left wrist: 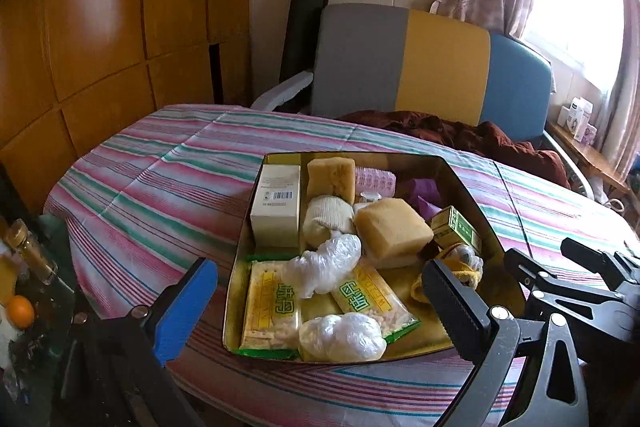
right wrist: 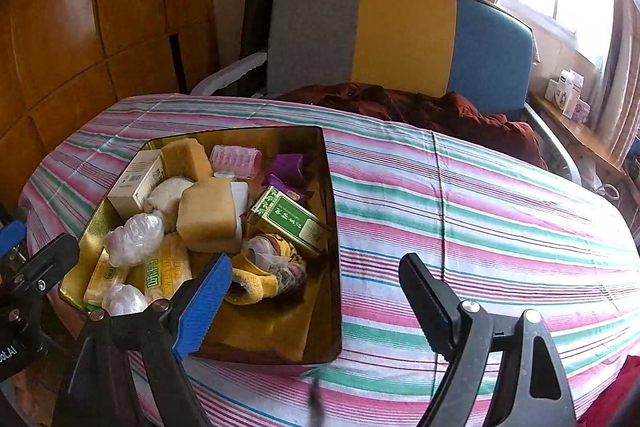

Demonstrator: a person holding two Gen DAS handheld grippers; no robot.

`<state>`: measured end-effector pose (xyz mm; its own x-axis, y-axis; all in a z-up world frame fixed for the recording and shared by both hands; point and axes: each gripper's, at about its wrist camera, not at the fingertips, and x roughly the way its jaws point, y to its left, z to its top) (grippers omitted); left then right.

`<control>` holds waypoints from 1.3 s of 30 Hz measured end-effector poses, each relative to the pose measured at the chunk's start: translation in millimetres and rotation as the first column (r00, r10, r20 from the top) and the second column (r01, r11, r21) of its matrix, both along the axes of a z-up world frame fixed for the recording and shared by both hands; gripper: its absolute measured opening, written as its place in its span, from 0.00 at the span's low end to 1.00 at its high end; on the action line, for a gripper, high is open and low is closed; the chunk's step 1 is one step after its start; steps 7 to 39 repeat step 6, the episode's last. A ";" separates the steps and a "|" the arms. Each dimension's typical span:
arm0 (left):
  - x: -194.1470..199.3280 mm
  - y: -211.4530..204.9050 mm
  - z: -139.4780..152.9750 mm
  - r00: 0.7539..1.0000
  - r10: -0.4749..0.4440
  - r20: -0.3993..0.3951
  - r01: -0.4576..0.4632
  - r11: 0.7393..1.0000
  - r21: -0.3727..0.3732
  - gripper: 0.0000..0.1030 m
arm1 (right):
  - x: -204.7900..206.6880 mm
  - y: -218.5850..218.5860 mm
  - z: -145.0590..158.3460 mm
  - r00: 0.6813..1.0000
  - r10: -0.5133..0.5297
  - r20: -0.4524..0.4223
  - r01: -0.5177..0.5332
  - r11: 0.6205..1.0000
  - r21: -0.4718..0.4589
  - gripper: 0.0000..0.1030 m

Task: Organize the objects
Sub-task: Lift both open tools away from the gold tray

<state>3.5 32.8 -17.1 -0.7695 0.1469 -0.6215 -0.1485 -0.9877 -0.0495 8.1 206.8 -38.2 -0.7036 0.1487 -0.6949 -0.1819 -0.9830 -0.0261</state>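
Note:
A gold metal tin (left wrist: 480, 203) (right wrist: 328, 227) stands on the striped tablecloth, full of items: a white box (left wrist: 276, 203), tan sponges (left wrist: 392, 227) (right wrist: 208, 211), clear plastic bags (left wrist: 324, 263), yellow snack packets (left wrist: 268, 307), a green box (right wrist: 292, 223) (left wrist: 456, 227), a pink hair roller (right wrist: 236, 157), purple wrappers (right wrist: 288, 167) and a yellow cloth (right wrist: 252, 283). My left gripper (left wrist: 320, 311) is open and empty, just above the tin's near edge. My right gripper (right wrist: 316, 299) is open and empty, over the tin's near right corner.
The round table (right wrist: 480, 211) has a pink, green and white striped cloth. A grey, yellow and blue chair (right wrist: 400, 35) with a brown garment (right wrist: 440, 115) stands behind it. Wooden cabinets (left wrist: 100, 27) are at left. A bottle (left wrist: 32, 251) and an orange (left wrist: 20, 311) sit at lower left.

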 end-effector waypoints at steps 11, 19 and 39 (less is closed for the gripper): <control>0.5 -0.9 -0.5 1.000 -0.001 -0.007 0.001 1.000 -0.002 1.00 | -1.9 -6.2 1.6 1.000 0.019 -0.002 -0.019 1.000 0.004 0.85; 0.5 -0.9 -0.5 1.000 -0.001 -0.007 0.001 1.000 -0.002 1.00 | -1.9 -6.2 1.6 1.000 0.019 -0.002 -0.019 1.000 0.004 0.85; 0.5 -0.9 -0.5 1.000 -0.001 -0.007 0.001 1.000 -0.002 1.00 | -1.9 -6.2 1.6 1.000 0.019 -0.002 -0.019 1.000 0.004 0.85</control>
